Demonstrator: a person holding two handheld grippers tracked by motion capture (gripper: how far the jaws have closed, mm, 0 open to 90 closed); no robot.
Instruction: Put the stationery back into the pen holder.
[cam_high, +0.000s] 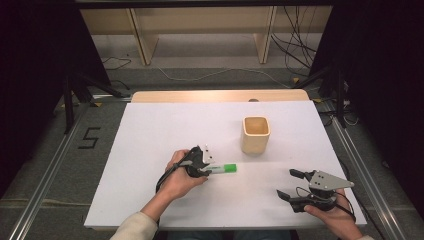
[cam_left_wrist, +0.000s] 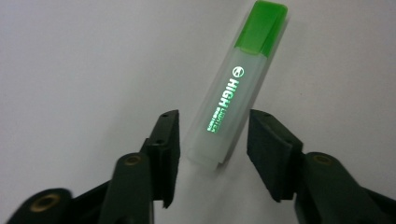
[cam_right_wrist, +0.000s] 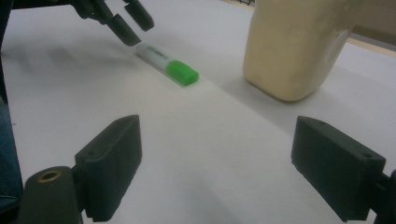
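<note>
The green highlighter (cam_left_wrist: 233, 102) lies lengthwise between the left hand-held gripper's (cam_left_wrist: 212, 135) released jaws, its cap pointing away.

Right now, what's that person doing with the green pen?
A person holds a gripper in each hand at a white table. The left gripper is open around the back end of a green highlighter, which lies flat on the table; the pads are not pressing on it. The right gripper is open and holds nothing. A wooden cup stands just beyond the highlighter.
</note>
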